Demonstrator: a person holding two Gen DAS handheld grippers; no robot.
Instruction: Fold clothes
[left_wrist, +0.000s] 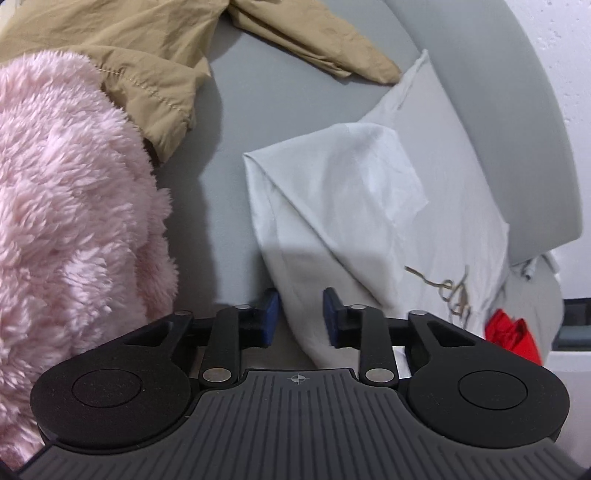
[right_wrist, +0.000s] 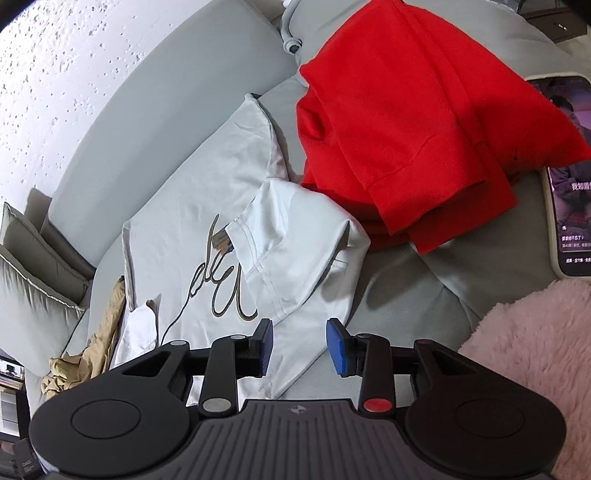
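A white T-shirt (left_wrist: 351, 206) with gold script lettering lies partly folded on the grey sofa seat (left_wrist: 229, 122). My left gripper (left_wrist: 301, 317) is open over its near edge, with a fold of the white cloth lying between the blue pads (left_wrist: 271, 314) and not pinched. In the right wrist view the same T-shirt (right_wrist: 207, 206) shows a sleeve folded inward over the lettering. My right gripper (right_wrist: 300, 345) is open above the shirt's lower corner. The hem lies loose between its pads (right_wrist: 334, 347).
A fluffy pink fleece (left_wrist: 66, 221) fills the left side and a tan garment (left_wrist: 122, 48) lies beyond it. A red garment (right_wrist: 399, 122) is heaped beside the white shirt. A lit phone screen (right_wrist: 569, 184) rests at the right. A grey cushion (right_wrist: 29, 277) leans by the sofa back.
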